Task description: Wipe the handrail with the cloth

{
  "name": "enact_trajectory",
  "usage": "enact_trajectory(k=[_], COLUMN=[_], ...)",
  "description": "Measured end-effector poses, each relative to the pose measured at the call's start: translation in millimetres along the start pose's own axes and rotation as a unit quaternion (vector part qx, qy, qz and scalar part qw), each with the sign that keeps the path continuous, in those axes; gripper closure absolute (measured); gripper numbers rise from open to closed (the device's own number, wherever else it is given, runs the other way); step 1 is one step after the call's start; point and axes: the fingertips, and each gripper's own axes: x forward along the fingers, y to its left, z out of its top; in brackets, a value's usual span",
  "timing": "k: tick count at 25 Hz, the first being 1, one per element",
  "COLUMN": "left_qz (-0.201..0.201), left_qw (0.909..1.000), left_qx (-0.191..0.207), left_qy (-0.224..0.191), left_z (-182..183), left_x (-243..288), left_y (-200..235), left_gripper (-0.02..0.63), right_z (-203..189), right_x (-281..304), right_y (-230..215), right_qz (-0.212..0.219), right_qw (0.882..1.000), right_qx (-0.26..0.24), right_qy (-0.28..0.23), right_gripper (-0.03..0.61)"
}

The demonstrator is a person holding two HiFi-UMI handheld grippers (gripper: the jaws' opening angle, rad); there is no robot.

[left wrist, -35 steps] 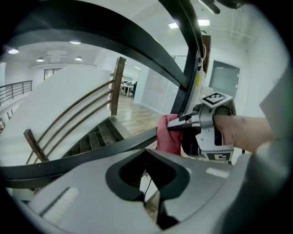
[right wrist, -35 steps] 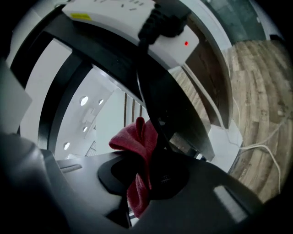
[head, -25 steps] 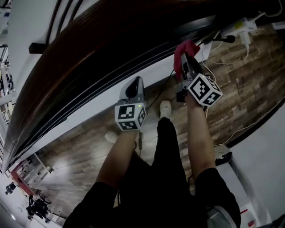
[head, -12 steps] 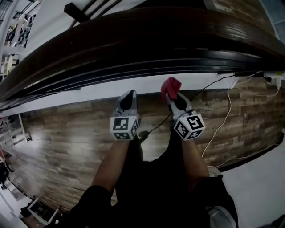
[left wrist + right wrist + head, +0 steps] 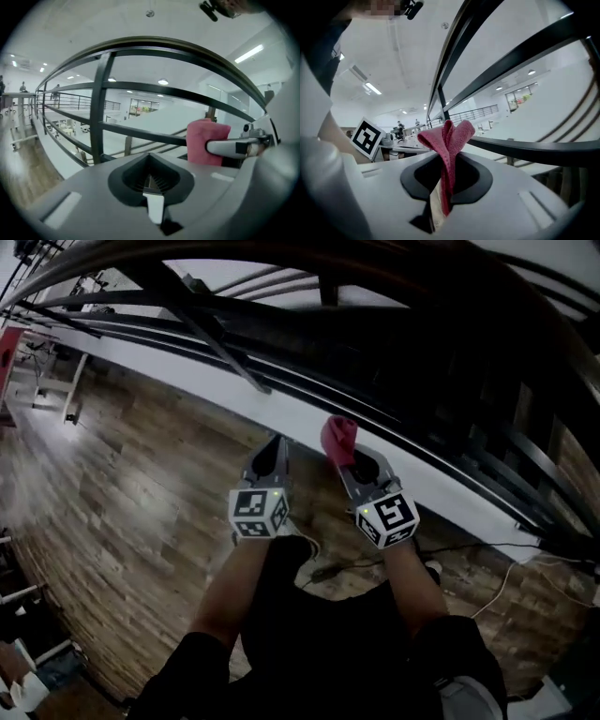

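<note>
Right tool [image 5: 440, 187] grips cloth [image 5: 449, 140], long axis pointing toward handrail [image 5: 154, 43]

Cloth [image 5: 339, 439]: red-pink, bunched and folded, standing upright, lower part pinched between the right gripper's [image 5: 352, 463] jaws. It sits below the handrail [image 5: 450, 287], not touching it. Handrail: dark, curved top rail on black bars.
</note>
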Motion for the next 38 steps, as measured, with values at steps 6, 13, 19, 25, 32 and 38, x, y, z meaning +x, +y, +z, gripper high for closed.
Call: enact_trajectory(k=[6, 13, 19, 25, 32, 38], left_qz=[0.005, -0.023, -0.063, -0.078, -0.056, -0.069], left_qw=[0.9979, 0.9935, 0.9913, 0.9917, 0.9952, 0.9957], left_qx=[-0.019, -0.001, 0.001, -0.036, -0.018, -0.007], left_qy=[-0.062, -0.112, -0.116, -0.096, -0.078, -0.061], left_z=[-26, -66, -72, -84, -84, -91], left_x=[17, 107, 131, 145, 149, 159], left_y=[103, 175, 186, 190, 201, 189], left_gripper=[0.614, 0.614, 0.614, 0.614, 0.614, 0.614], right_z=[-23, -59, -51, -51, -61, -61], right_x=[132, 248, 293, 333, 337, 334], right_y=[12, -42, -66, -77, -77, -79], right_qz=[0.044, -0.058, -0.128, -0.192, -0.228, -0.237], right_qw=[0.998, 0.994, 0.989, 0.976, 0.935, 0.923], right_qx=[0.030, 0.084, 0.074, -0.022, -0.183, -0.217], right_qy=[-0.025, -0.030, -0.004, 0.099, 0.199, 0.214], right_gripper=[0.531, 0.531, 0.531, 0.531, 0.529, 0.529])
